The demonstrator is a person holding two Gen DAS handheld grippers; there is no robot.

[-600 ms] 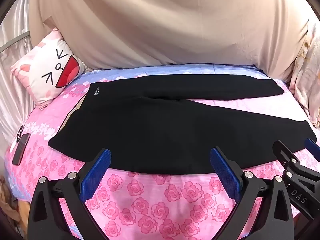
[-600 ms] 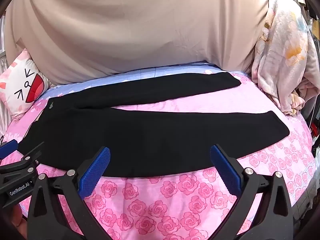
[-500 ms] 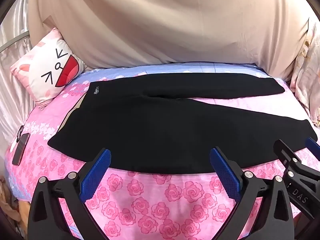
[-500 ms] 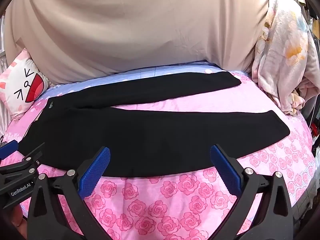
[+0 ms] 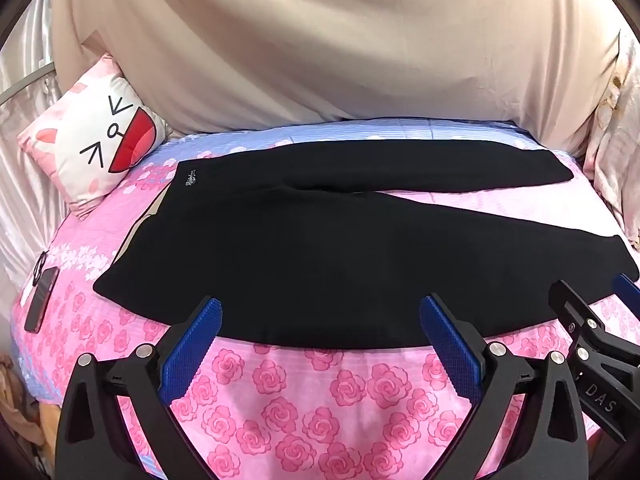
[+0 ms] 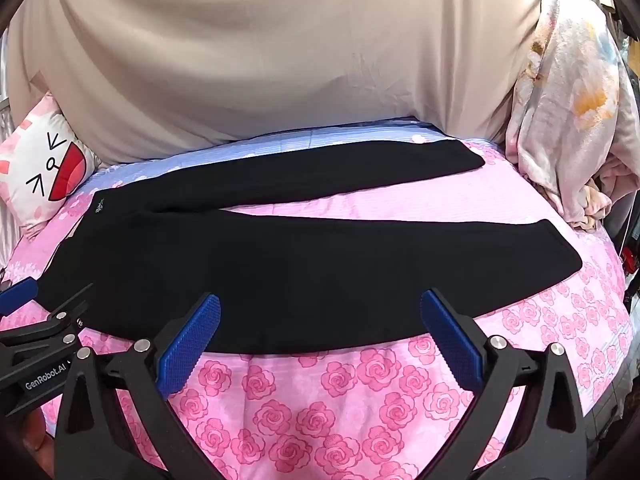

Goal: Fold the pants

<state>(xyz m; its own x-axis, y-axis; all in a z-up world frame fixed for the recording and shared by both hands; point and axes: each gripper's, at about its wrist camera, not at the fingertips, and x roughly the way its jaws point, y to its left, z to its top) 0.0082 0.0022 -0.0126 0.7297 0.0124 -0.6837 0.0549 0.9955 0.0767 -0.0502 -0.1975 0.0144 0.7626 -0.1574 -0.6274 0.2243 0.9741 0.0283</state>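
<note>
Your left claw [image 5: 320,334] hangs wide over the near edge of the bed [image 5: 320,400], blue pads [image 5: 192,348] apart and nothing between them; it tilts down toward the pants [image 5: 320,248]. Your right claw [image 6: 320,332] is likewise wide and empty, just beside the left one, whose tip shows at the left edge of the right view. The pants lie flat and unfolded on the bed, black, waistband to the left, both legs running right. The far leg [image 6: 320,172] lies near the back of the bed; the near leg [image 6: 360,264] spreads away from it, so a wedge of pink sheet shows between them. The near leg's lower edge lies just beyond both claws' fingertips; whether a pad touches the cloth you cannot tell. A small white logo [image 5: 191,179] marks the waistband's far corner. A cartoon-face pillow [image 5: 100,136] stands at the left, near the waist. A phone [image 5: 40,300] lies at the bed's left edge, well apart from the pants. A beige drape [image 5: 320,40] hangs behind the bed, and a floral blanket [image 6: 568,112] is heaped at the right
</note>
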